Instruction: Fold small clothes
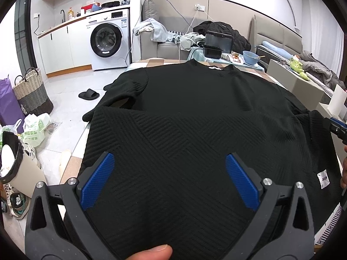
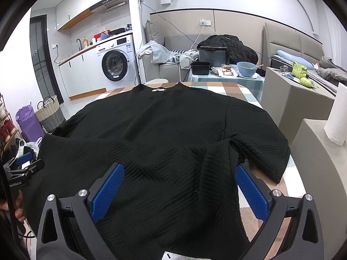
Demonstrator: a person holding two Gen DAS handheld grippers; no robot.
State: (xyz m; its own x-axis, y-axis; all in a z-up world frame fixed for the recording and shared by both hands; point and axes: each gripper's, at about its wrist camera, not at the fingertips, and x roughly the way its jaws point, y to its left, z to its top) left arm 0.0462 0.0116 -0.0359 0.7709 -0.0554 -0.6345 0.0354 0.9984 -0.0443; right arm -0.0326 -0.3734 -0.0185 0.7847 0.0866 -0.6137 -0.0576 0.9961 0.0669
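Note:
A black ribbed top [image 1: 195, 112] lies spread on the checked table [image 2: 238, 88], collar at the far side, hem toward me. It also fills the right wrist view [image 2: 151, 134]. My left gripper [image 1: 170, 173] is open, its blue pads [image 1: 97, 179] wide apart over the hem's left part. My right gripper [image 2: 180, 184] is open over the hem's right part, where the cloth bunches into a raised fold [image 2: 219, 151]. Neither gripper holds the cloth. The right gripper shows at the right edge of the left wrist view [image 1: 337, 130].
A blue bowl [image 2: 246, 68], black trays [image 2: 200, 67] and a black box [image 2: 213, 55] stand beyond the table. A grey cabinet [image 2: 288, 95] and a paper roll [image 2: 337, 117] are at the right. A washing machine [image 1: 108, 41], baskets [image 1: 32, 91] and bags lie left.

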